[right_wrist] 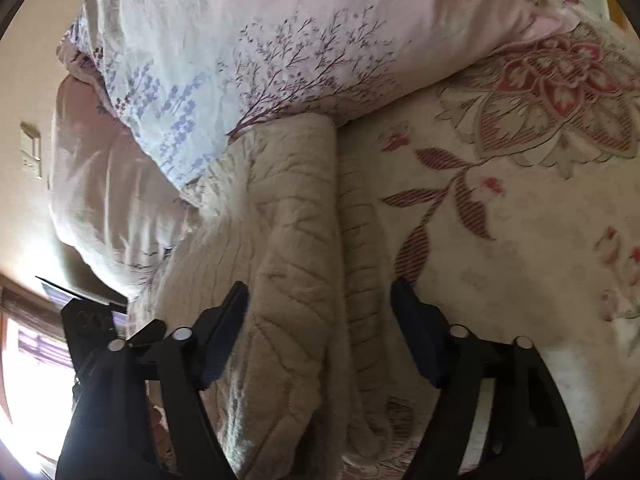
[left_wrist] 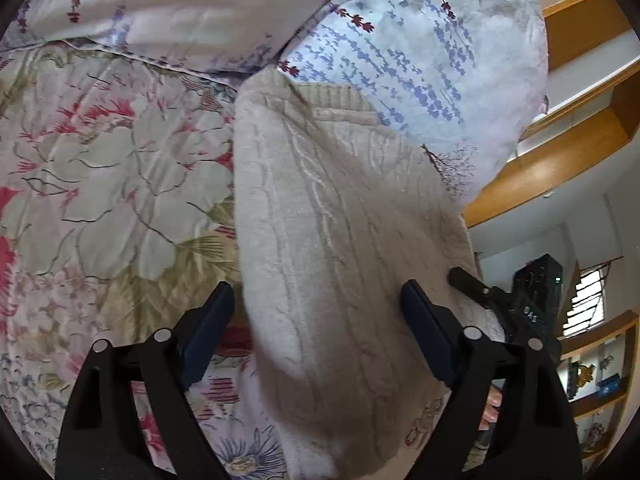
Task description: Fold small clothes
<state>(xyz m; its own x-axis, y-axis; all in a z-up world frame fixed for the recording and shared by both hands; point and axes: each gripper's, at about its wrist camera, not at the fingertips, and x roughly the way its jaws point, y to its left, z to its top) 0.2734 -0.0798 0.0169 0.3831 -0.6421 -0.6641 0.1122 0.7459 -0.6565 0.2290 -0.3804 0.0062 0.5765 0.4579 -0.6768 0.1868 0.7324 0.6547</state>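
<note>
A cream cable-knit sweater [left_wrist: 332,240] lies folded lengthwise on a floral bedspread [left_wrist: 100,168], its far end against a pillow. My left gripper [left_wrist: 318,312] is open, its fingers either side of the sweater's near end, just above it. In the right wrist view the same sweater [right_wrist: 292,248] shows a folded sleeve edge running down its middle. My right gripper [right_wrist: 320,312] is open too, straddling the sweater's near part. The right gripper also shows in the left wrist view [left_wrist: 520,304], at the sweater's right edge.
A pillow with blue and purple flower print [left_wrist: 420,52] lies at the sweater's far end, also in the right wrist view [right_wrist: 280,52]. A wooden headboard and shelves [left_wrist: 560,152] stand to the right. A bright window [right_wrist: 28,360] is at the left.
</note>
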